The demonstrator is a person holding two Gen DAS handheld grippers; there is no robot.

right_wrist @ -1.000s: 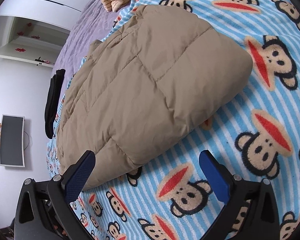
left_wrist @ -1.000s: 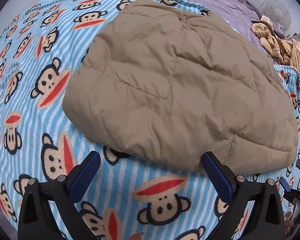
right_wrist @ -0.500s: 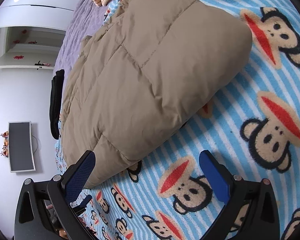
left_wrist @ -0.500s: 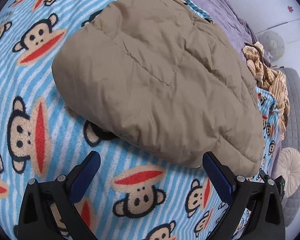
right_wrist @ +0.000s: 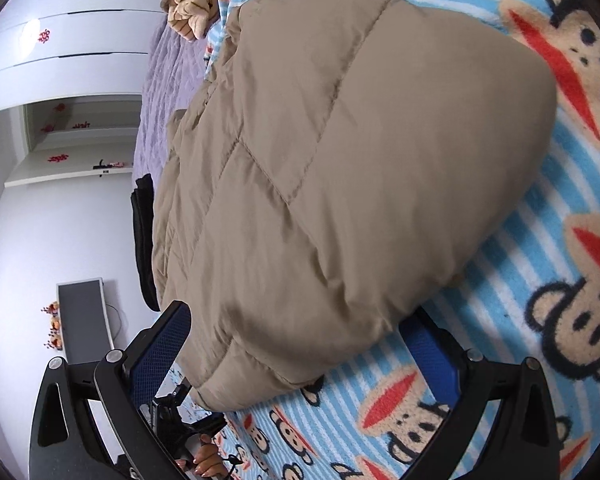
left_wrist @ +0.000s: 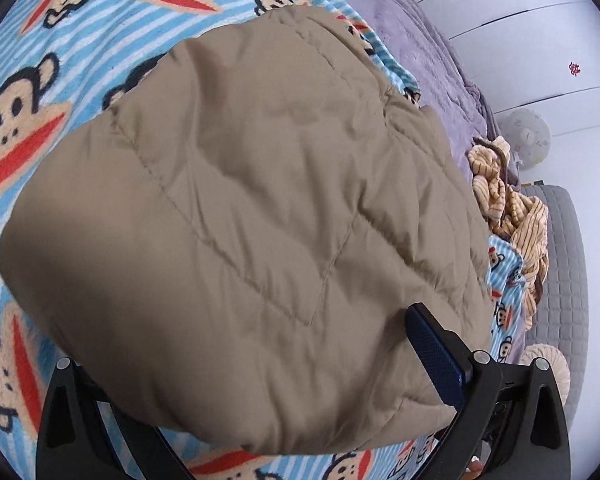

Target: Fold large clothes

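Note:
A folded tan puffer jacket (left_wrist: 252, 208) lies on a blue striped monkey-print blanket (left_wrist: 40, 92). My left gripper (left_wrist: 268, 364) is open, its jaws straddling the jacket's near edge; the left finger is hidden under the fabric, the right finger (left_wrist: 434, 354) shows. In the right wrist view the jacket (right_wrist: 340, 168) fills the middle. My right gripper (right_wrist: 300, 352) is open, its jaws on either side of the jacket's near corner, with the blanket (right_wrist: 520, 320) below.
A purple bedspread (left_wrist: 428, 56) lies beyond the blanket. A crumpled yellow striped garment (left_wrist: 508, 208) sits at the right, with a grey cushion (left_wrist: 560, 264) beyond. A black garment (right_wrist: 144, 240), white cabinets (right_wrist: 68, 64) and a monitor (right_wrist: 84, 320) show in the right wrist view.
Both grippers have moved forward onto the jacket's near edge, from a gap short of it to straddling it. Both stay open.

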